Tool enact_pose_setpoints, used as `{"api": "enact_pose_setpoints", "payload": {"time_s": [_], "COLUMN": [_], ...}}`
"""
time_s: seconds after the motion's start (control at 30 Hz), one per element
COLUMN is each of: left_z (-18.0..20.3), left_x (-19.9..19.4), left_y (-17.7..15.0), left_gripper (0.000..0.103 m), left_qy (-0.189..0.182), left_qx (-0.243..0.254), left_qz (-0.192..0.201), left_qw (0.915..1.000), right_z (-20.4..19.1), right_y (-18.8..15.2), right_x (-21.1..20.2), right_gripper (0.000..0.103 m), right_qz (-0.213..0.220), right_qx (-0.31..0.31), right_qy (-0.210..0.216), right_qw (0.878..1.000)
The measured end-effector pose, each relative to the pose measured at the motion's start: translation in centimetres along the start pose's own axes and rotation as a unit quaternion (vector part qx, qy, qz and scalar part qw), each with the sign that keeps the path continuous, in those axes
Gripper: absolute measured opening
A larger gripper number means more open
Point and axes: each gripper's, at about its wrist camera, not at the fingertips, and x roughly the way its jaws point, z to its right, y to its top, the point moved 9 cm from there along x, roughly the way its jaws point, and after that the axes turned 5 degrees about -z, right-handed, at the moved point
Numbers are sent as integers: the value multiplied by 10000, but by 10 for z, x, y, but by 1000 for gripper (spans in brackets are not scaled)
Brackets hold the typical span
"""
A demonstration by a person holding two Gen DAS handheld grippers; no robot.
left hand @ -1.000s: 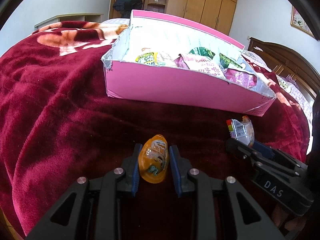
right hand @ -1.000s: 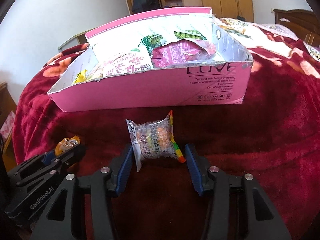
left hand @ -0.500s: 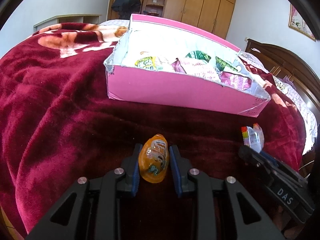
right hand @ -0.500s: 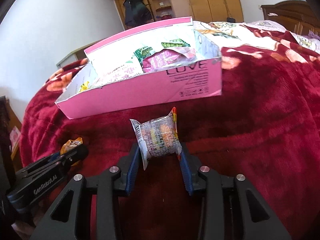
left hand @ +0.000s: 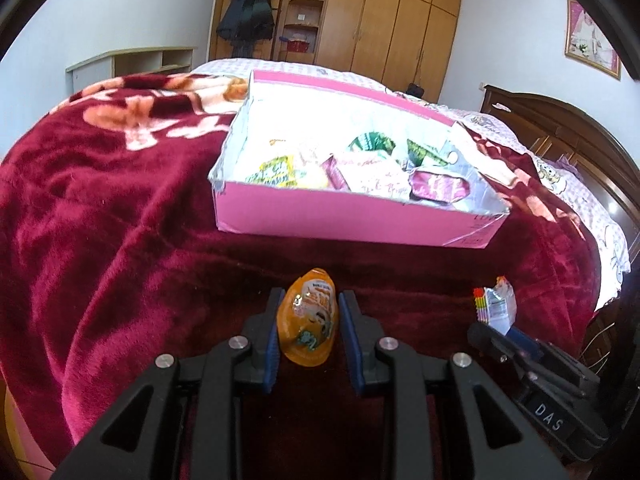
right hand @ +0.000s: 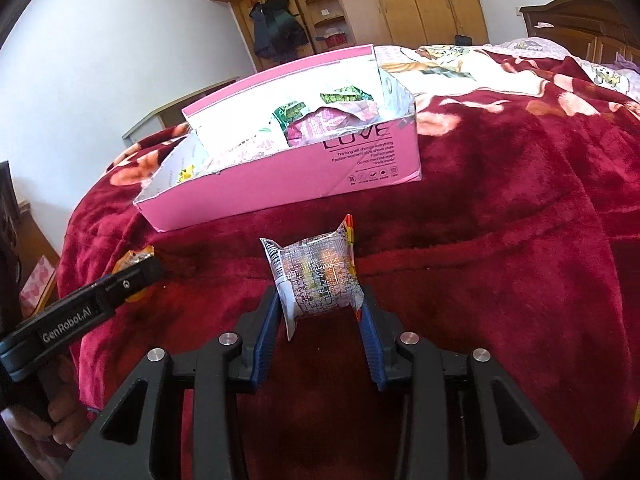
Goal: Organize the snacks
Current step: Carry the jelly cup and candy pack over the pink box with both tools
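My left gripper (left hand: 308, 320) is shut on an orange jelly cup (left hand: 308, 322) and holds it above the red blanket, in front of the pink box (left hand: 340, 220). My right gripper (right hand: 320, 300) is shut on a clear, printed snack packet (right hand: 316, 280), also held above the blanket. The pink box (right hand: 280, 176) holds several snack packets in green, pink and yellow. In the left wrist view the right gripper (left hand: 496, 328) sits at the lower right with its packet (left hand: 496, 306). In the right wrist view the left gripper (right hand: 136, 276) shows at the left.
The box lies on a bed covered by a dark red flowered blanket (left hand: 100, 200). A wooden wardrobe (left hand: 380, 24) and a low white shelf (left hand: 132, 62) stand behind. A dark wooden headboard (left hand: 568, 128) is at the right.
Both grippers have pulled back and risen from the box, which looks smaller and farther. The right gripper closed onto the packet about a second ago and still holds it.
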Motion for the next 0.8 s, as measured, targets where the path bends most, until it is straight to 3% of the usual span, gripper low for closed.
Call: {"api": "enact_pose_setpoints", "payload": {"time_s": [0.37,0.8], "left_z": [10,19], "left_x": [-7,-2], "left_y": [22,80], "left_gripper": [28,28], "left_qy": [-73,-13], "left_qx": [109,389], "left_qz": [163,485], "left_qw": [9998,9981], "right_z": [-2,-12], "right_y": [16,62], "right_x": [-18,-30], "right_gripper": [39,39], "right_qz": [183,445], "right_qx": [-113,-447], "right_qy": [-22,-30], "right_qw": [9998,9980]}}
